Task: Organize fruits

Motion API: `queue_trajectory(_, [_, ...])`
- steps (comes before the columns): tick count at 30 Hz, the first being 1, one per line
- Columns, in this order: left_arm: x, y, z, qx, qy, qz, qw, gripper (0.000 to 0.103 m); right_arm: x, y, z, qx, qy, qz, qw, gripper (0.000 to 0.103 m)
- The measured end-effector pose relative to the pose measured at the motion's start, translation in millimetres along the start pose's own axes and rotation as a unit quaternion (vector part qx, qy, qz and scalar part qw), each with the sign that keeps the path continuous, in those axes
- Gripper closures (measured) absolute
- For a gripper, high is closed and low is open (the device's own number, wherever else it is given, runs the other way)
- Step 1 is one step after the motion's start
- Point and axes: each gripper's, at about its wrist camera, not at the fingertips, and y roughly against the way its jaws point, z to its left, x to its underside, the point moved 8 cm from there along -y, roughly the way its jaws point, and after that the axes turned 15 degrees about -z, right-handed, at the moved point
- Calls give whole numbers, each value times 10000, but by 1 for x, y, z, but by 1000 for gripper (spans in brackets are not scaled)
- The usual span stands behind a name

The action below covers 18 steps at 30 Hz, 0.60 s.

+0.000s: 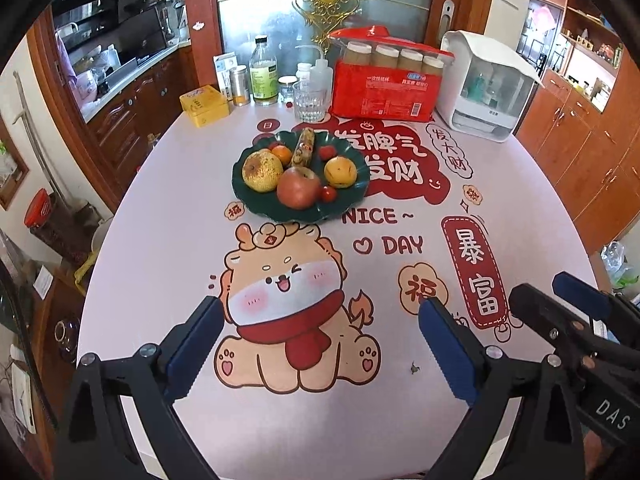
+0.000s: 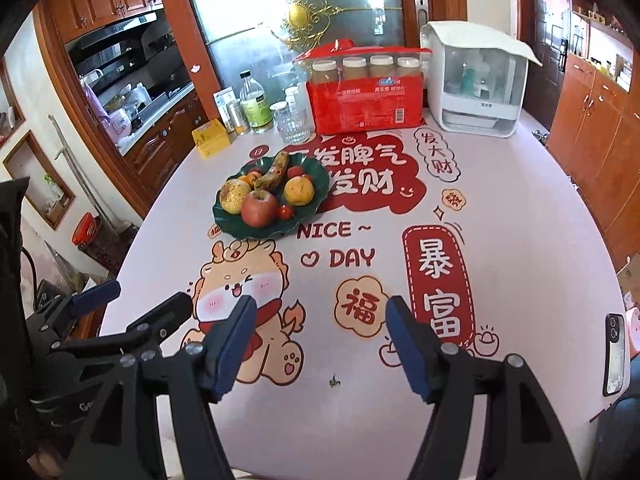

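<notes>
Grippers (image 1: 320,344) (image 2: 320,344) tilted down over table (image 1: 520,200), fingers (image 1: 196,344) apart, empty.

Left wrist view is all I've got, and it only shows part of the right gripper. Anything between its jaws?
Observer: Nothing. The right gripper is open, jaws apart, with only the table below them.
Operator: What's at the table's right edge? That gripper blocks it for me.
Observer: A phone lies there, back up, with its camera lenses showing.
Operator: The long thing on the plate looks straight to me. What is it?
Observer: From the right wrist view it's curved. It's a browned banana lying on the green plate behind the apple.
</notes>
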Motion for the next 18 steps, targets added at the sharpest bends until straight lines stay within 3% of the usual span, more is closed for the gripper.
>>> queue_trajectory(18, [6,-1,4,-153,135,79,9998,6,4,-5,1,-101,39,82,9999,34])
